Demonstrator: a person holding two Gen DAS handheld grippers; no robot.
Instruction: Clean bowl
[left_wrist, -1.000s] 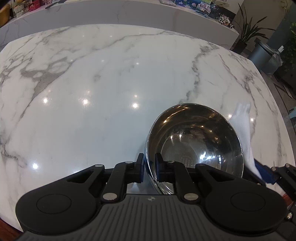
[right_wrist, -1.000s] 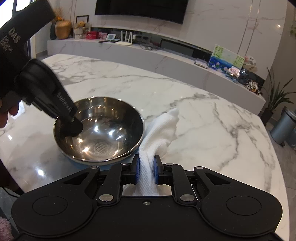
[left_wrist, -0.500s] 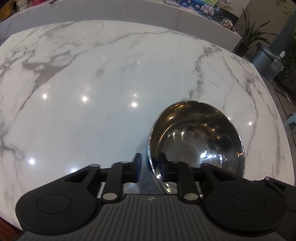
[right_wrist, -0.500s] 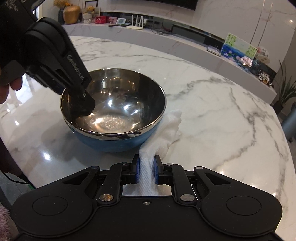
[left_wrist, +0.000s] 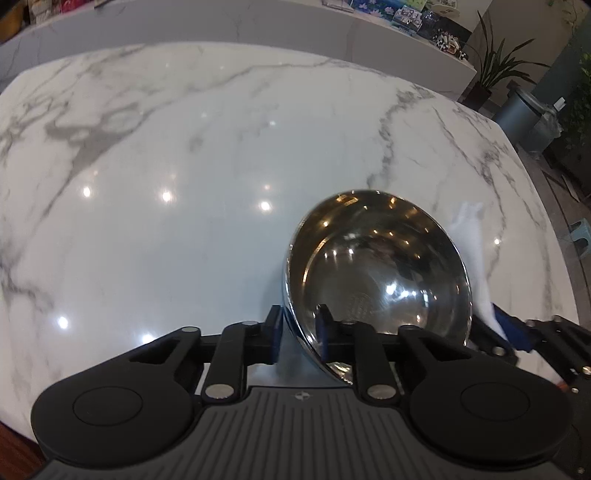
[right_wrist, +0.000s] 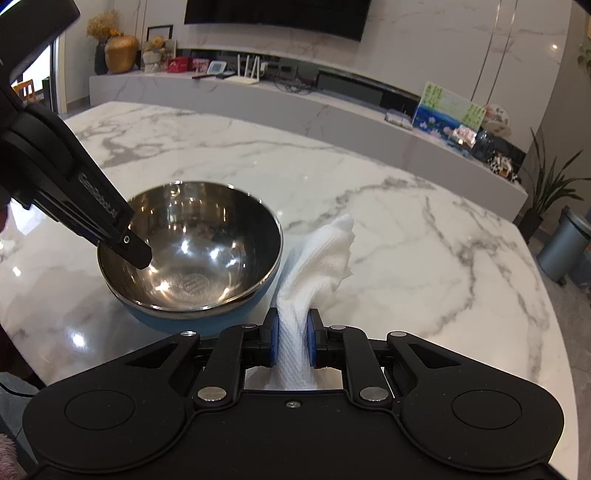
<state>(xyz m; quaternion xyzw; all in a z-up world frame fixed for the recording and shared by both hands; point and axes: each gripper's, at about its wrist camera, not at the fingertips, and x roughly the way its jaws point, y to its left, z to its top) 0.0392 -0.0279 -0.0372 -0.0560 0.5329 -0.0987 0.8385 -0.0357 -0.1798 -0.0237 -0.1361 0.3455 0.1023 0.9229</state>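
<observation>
A steel bowl (left_wrist: 376, 280) with a blue outside (right_wrist: 192, 258) stands on the white marble table (left_wrist: 184, 221). My left gripper (left_wrist: 299, 332) is shut on the bowl's near rim, with one finger outside the wall and one inside. In the right wrist view its black fingers (right_wrist: 136, 251) reach down into the bowl from the left. My right gripper (right_wrist: 291, 332) is shut on a white paper towel (right_wrist: 317, 258) and hovers just right of the bowl. The towel's free end stands up beside the bowl's rim and shows in the left wrist view as the towel (left_wrist: 472, 240).
A long marble sideboard (right_wrist: 332, 110) with pictures and small items runs behind the table. A grey bin (right_wrist: 561, 247) and a potted plant (right_wrist: 546, 192) stand on the floor past the table's right edge. The table (right_wrist: 424, 240) stretches far and right of the bowl.
The left jaws spread on the rim half a second ago and have shut on it again. The bowl rose towards the right camera, then sank back. The right gripper kept its hold on the towel.
</observation>
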